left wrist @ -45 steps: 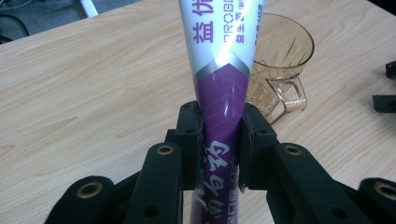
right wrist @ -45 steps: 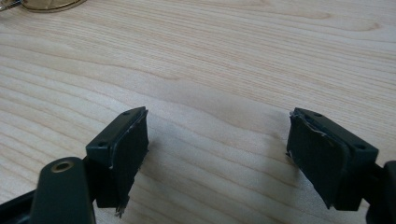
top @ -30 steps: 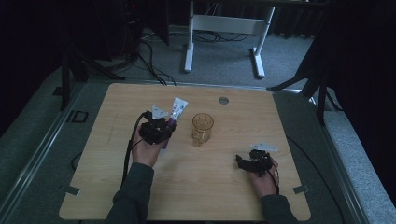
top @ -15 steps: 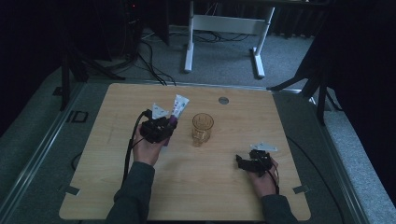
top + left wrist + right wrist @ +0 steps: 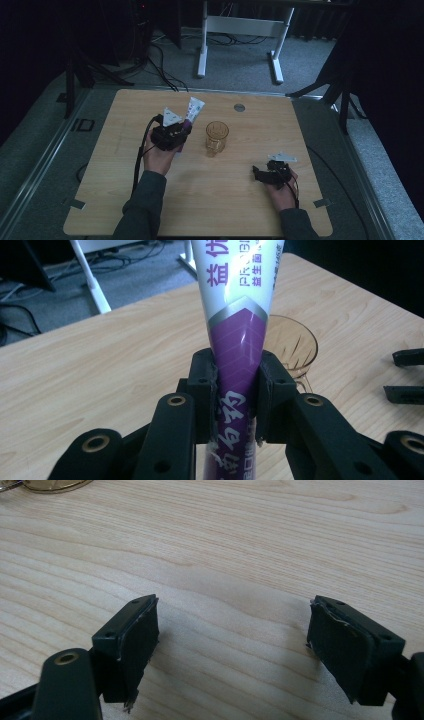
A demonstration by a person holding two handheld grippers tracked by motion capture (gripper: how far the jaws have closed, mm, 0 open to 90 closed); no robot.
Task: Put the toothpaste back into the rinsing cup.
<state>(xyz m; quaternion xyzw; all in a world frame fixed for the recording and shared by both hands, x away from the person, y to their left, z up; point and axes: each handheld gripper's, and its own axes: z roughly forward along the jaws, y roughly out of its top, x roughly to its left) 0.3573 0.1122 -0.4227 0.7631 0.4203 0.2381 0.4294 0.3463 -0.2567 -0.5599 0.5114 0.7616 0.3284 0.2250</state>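
Dim room beyond, with floor cables and the legs of a white stand; in front, a pale wooden table point(image 5: 100, 200). No change on it over the last second: same places for both hands, same grip, same glass. A hold, then, rather than a move.

Left gripper point(image 5: 181, 132) left of the table's middle, a little nearer the far edge, clamped tight on a toothpaste tube point(image 5: 239, 330). Pads pressing the purple lower part from both sides, seen plainly along the left gripper view. Tube lifted off the wood and tilted, white flat end toward the far edge, cap end hidden below the jaws. Amber glass point(image 5: 217, 135) upright just beside it on the side of the right edge, apart from the tube, seemingly with nothing inside.

Right gripper point(image 5: 232, 645) low near the front right corner, jaws spread wide, with bare wood between the pads and no hold on anything. Well apart from the glass.

Meaning for the work: pick-up apparently done and secure, tube not yet in the glass. Likely next: carrying the tube over the rim and lowering it in. Risk of tipping the glass on a knock against the rim, with the free gripper too far off to steady it.
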